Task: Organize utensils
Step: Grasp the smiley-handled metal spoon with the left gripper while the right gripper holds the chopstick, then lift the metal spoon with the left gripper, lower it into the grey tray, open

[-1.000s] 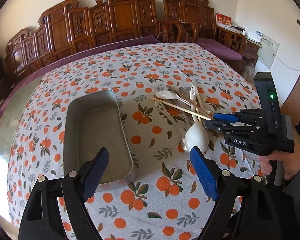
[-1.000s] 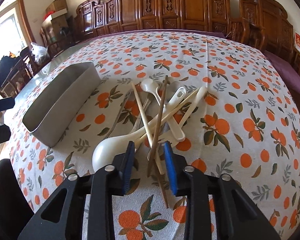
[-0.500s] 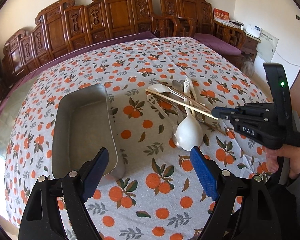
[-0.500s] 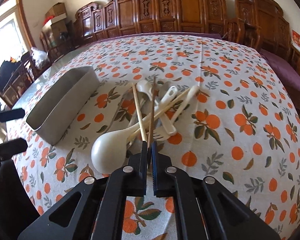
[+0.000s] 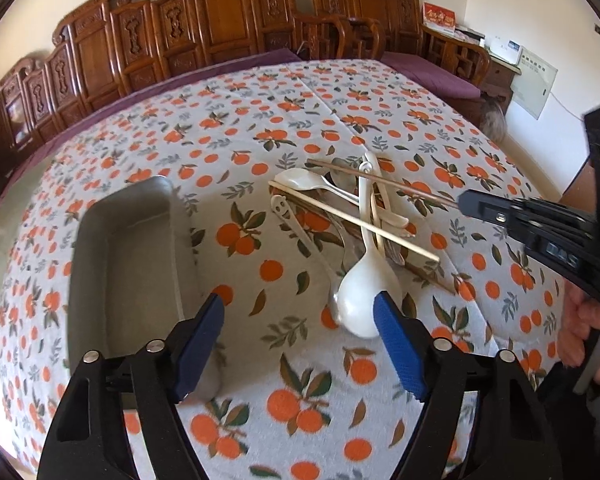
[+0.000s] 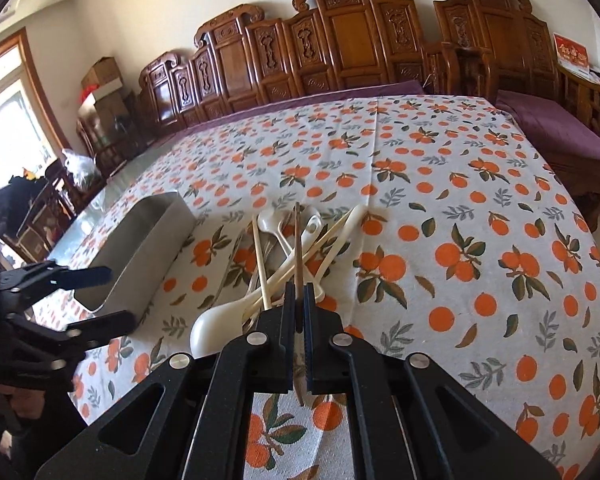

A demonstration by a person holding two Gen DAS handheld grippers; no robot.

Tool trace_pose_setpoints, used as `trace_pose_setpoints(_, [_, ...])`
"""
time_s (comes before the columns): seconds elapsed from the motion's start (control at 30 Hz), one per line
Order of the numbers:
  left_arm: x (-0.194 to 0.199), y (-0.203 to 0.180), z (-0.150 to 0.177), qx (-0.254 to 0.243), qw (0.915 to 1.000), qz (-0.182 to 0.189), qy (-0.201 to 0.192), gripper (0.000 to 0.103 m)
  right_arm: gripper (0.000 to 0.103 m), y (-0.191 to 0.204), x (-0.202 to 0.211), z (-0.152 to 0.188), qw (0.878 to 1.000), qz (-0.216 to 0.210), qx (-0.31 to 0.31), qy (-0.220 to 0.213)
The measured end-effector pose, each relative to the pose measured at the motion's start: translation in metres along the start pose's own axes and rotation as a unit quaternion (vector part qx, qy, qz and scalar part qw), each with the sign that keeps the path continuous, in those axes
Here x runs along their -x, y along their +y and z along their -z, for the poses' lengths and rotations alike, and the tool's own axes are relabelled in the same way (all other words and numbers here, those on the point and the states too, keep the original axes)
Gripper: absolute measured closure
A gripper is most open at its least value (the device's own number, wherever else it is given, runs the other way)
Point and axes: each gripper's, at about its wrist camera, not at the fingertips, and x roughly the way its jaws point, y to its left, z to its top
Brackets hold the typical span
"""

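A pile of utensils lies on the orange-print tablecloth: white plastic spoons, a large white ladle, pale chopsticks and metal cutlery. My right gripper is shut on a dark brown chopstick and holds it lifted above the pile; it also shows in the left wrist view. My left gripper is open and empty, low over the cloth between the ladle and the empty metal tray. The tray also shows in the right wrist view.
Carved wooden chairs line the far side of the table. The table's left part is bare glass. A purple cushioned bench stands at the right.
My right gripper closed on the brown chopstick and lifted it up off the pile. My left gripper moved slightly right, toward the ladle.
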Motion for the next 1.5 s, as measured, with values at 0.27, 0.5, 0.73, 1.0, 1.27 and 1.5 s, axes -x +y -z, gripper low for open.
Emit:
trace_pose_setpoints(0.27, [-0.049,0.004,-0.023,0.03,0.9986,0.005,0.043,0.053,0.098,-0.004,0.002,-0.002,1.0,0.004,-0.002,-0.011])
trace_pose_setpoints(0.5, [-0.086,0.012,-0.035,0.078,0.9921,0.024,0.095,0.068,0.098,-0.004,-0.001,-0.003,1.0,0.001,-0.003,-0.008])
trace_pose_setpoints(0.73, [-0.093,0.002,-0.036,0.061,0.992,0.007,0.111,0.075,0.098,-0.003,-0.001,-0.002,1.0,0.001,-0.001,-0.009])
trace_pose_setpoints(1.0, [-0.085,0.002,-0.027,0.039,0.9923,-0.007,0.117,0.098,0.098,-0.002,-0.002,-0.003,1.0,0.002,0.0,-0.009])
trace_pose_setpoints(1.27, [-0.055,0.007,-0.02,0.01,0.9964,-0.024,0.081,0.098,0.098,0.006,0.005,-0.005,1.0,0.007,0.007,-0.029])
trace_pose_setpoints(1.5, [-0.028,0.015,-0.02,0.013,0.9989,-0.016,0.042,0.098,0.099,0.017,0.016,-0.009,0.998,0.018,0.016,-0.052])
